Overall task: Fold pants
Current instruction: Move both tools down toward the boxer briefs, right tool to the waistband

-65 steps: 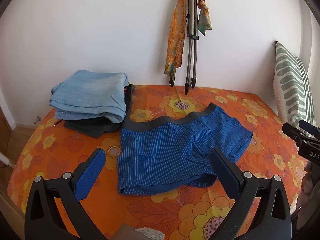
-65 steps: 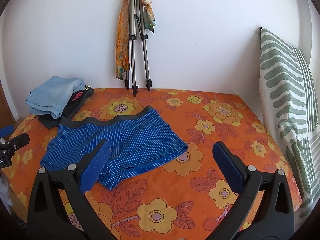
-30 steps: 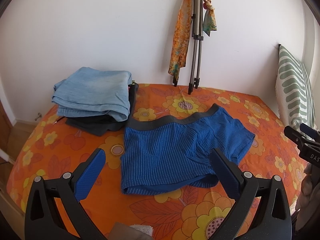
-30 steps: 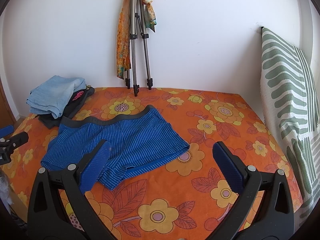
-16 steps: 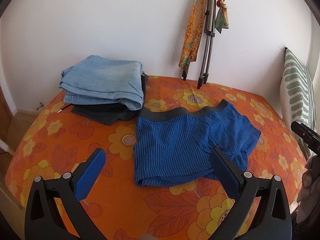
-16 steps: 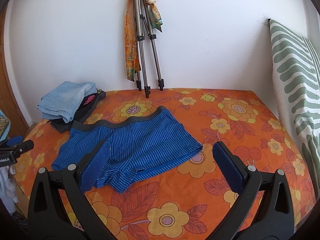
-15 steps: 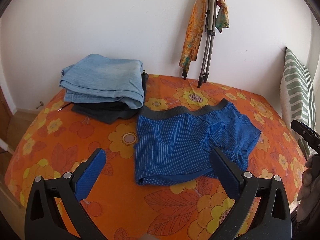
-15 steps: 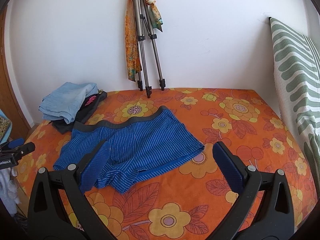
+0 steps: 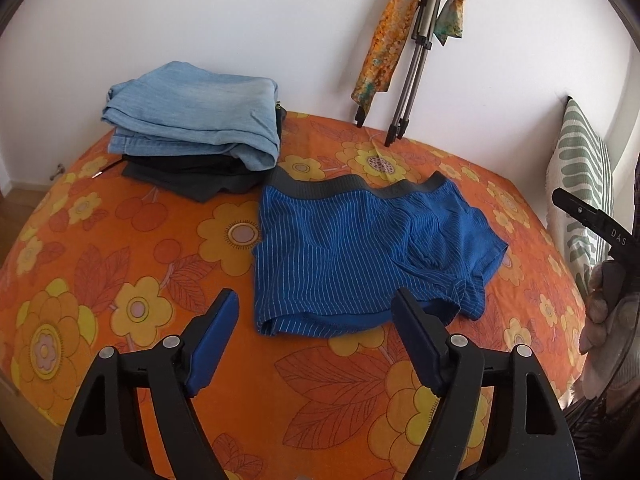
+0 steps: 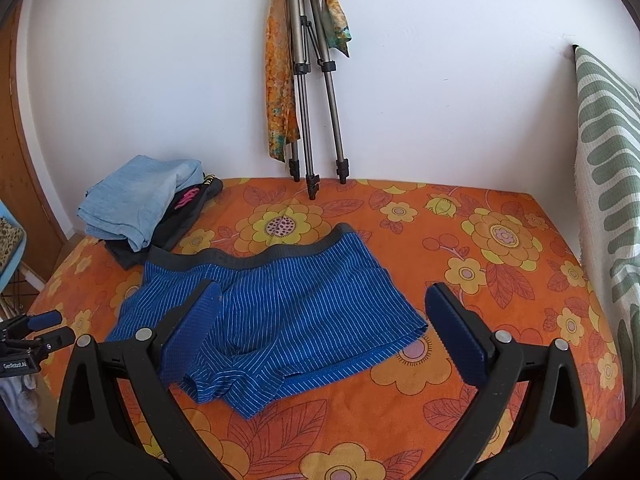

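The blue striped shorts point(image 9: 360, 256) are laid out flat on the orange flowered bed cover point(image 9: 120, 264), near the middle of the bed, with the grey waistband point(image 9: 352, 190) toward the wall and the leg openings toward the near edge. No fold is seen in the shorts: both legs are spread side by side, and some bunching is visible at the crotch and at the right leg hem. The folding is therefore judged not yet begun.

The left tongs point(image 9: 316, 332) are held wide apart above the near hem of the left leg, and nothing is gripped. The right tongs point(image 10: 322, 330) are likewise held wide apart, over the right leg, and nothing is gripped. Contact with the cloth cannot be confirmed for either.

A stack of folded clothes point(image 9: 192, 128) is placed at the far left corner, just beside the waistband. These items are judged to be finished. A first grasp and the folds themselves remain to be done.
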Demonstrator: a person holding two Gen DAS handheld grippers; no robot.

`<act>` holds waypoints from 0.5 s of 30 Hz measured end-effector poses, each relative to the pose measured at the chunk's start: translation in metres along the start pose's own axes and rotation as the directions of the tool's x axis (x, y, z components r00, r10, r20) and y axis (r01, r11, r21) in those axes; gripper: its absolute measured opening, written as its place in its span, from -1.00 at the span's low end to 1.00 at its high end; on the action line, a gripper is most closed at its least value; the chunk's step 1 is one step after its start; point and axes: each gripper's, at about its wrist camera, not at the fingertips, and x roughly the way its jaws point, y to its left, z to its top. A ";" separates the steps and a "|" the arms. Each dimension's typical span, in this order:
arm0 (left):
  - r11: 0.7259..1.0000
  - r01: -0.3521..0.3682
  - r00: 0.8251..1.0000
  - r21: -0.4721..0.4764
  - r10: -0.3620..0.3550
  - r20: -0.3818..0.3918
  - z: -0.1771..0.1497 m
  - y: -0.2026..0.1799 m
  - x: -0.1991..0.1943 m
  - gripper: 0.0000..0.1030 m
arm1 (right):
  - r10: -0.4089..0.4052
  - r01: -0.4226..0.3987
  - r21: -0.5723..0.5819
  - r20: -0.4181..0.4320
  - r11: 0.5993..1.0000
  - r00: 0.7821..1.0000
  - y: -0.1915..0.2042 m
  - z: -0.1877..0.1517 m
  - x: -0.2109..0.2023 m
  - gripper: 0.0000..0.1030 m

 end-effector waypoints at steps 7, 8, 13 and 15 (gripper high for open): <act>0.998 0.042 0.996 -0.052 -0.046 -0.072 -0.010 0.010 0.014 0.17 | 0.083 -0.084 -0.033 -0.030 0.996 0.996 0.027 0.007 0.017 1.00; 0.997 0.043 0.996 -0.057 -0.048 -0.080 -0.012 0.012 0.016 0.06 | 0.101 -0.102 -0.032 -0.033 0.994 0.994 0.031 0.008 0.019 0.98; 0.993 0.043 0.990 -0.107 -0.057 -0.127 -0.017 0.025 0.025 -0.04 | 0.192 -0.193 -0.011 -0.073 0.981 0.979 0.046 0.016 0.035 0.90; 0.988 0.048 0.987 -0.144 -0.069 -0.143 -0.017 0.032 0.028 -0.08 | 0.222 -0.224 -0.008 -0.100 0.975 0.970 0.051 0.019 0.043 0.81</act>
